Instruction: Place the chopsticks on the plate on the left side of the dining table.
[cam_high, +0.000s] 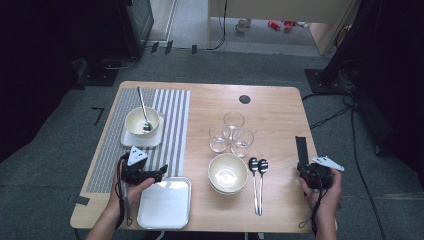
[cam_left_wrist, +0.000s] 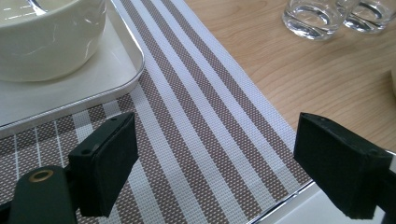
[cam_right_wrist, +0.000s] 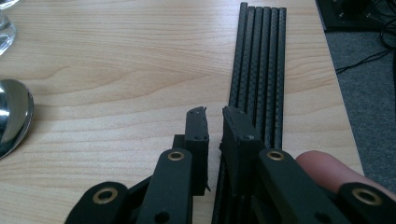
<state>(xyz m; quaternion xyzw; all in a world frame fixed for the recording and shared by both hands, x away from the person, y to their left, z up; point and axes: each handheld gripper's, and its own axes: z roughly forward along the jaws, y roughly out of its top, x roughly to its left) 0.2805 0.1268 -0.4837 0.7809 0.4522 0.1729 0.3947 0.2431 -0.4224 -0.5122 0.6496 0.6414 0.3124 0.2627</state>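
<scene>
My left gripper (cam_high: 163, 173) (cam_left_wrist: 217, 120) hovers open over the striped placemat (cam_high: 172, 120) (cam_left_wrist: 196, 116), with nothing between its jaws. It sits between a cream bowl (cam_high: 142, 121) (cam_left_wrist: 46, 42) holding a spoon, on a square white plate (cam_high: 131, 139) (cam_left_wrist: 107, 70), and a second square tray (cam_high: 165, 202) (cam_left_wrist: 299, 205) at the front. My right gripper (cam_high: 303, 165) (cam_right_wrist: 214, 113) rests shut and empty near the table's right edge. Its jaws lie just left of a bundle of black rods (cam_high: 300, 147) (cam_right_wrist: 261, 56).
Three clear glasses (cam_high: 233, 120) (cam_left_wrist: 313, 18) stand mid-table. In front of them are stacked cream bowls (cam_high: 227, 172) and two metal spoons (cam_high: 257, 170) (cam_right_wrist: 11, 116). A small black disc (cam_high: 244, 99) marks the table's far side. Bare wood lies between the spoons and the rods.
</scene>
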